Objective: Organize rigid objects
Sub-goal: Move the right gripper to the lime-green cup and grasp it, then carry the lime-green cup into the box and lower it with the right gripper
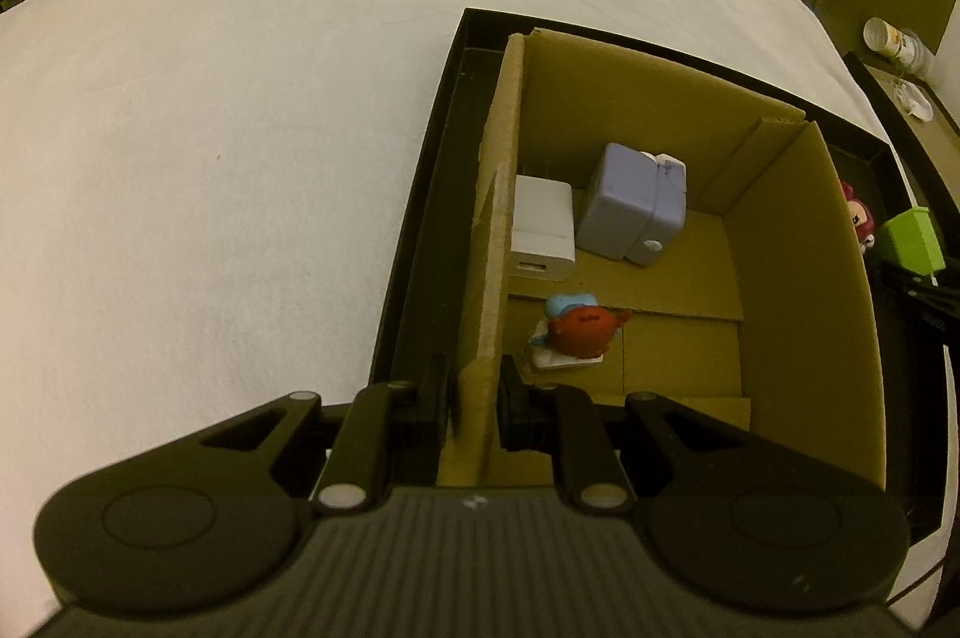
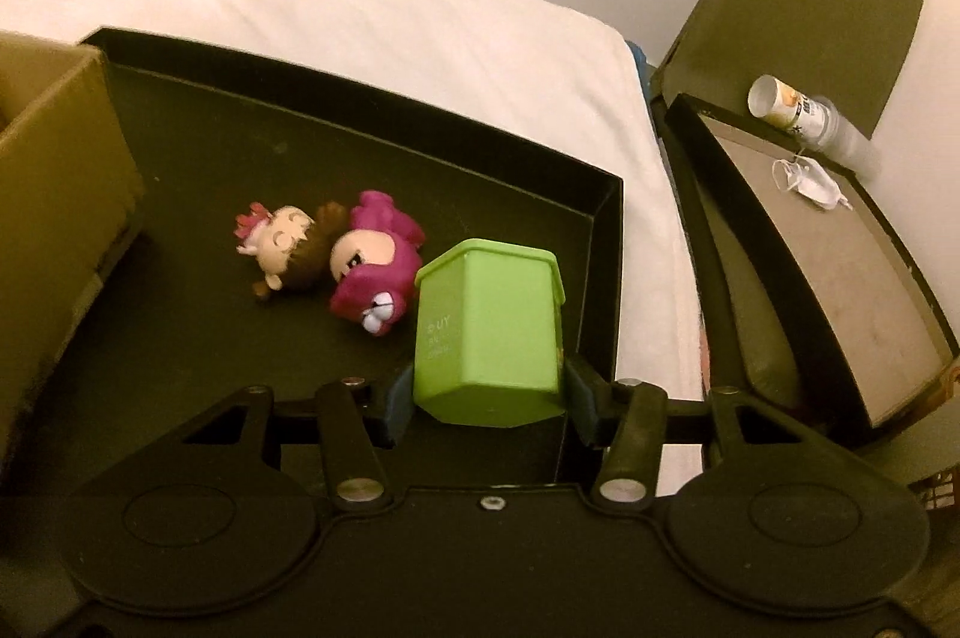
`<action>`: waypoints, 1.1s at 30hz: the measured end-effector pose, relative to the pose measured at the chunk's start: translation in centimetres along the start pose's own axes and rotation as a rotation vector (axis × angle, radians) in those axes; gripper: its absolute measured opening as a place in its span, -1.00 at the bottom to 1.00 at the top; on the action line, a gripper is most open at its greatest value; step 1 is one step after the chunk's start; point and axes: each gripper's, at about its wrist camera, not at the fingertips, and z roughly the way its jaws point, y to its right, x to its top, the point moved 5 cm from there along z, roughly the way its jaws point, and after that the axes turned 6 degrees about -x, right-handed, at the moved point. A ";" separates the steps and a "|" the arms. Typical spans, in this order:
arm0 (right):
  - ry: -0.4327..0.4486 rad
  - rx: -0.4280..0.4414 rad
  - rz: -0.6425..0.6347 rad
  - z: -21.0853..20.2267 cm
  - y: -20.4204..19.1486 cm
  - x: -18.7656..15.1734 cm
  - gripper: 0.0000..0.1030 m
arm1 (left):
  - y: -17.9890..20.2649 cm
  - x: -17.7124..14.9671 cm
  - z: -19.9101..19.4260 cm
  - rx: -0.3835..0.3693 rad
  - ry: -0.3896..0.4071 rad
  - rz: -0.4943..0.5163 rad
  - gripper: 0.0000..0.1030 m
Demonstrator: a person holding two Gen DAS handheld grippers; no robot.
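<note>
Two hand-held grippers worked at a cardboard box (image 1: 786, 242) set inside a black tray (image 2: 372, 158) on a white bed (image 1: 210, 158).

The left hand-held gripper (image 1: 474, 398) pinched the box's left wall; the right hand-held gripper (image 2: 489, 398) clamped a green toy bin (image 2: 489, 332) at the tray's near right, beside two figurines (image 2: 336, 257).

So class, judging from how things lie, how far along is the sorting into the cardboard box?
Done: purple case, white charger and red figure lie in the cardboard box, whose wall the left gripper clamps. In hand: right gripper holds the green bin. Left: two dolls on the black tray.
</note>
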 end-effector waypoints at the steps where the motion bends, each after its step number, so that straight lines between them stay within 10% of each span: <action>1: 0.005 0.003 0.003 -0.4 -0.1 0.1 -0.03 | 0.0 0.0 0.0 -0.001 0.000 0.000 -0.72; 33: 0.101 0.239 0.046 -8.9 -5.0 5.1 -0.03 | -0.7 -0.3 -0.6 -0.031 0.032 -0.023 -0.75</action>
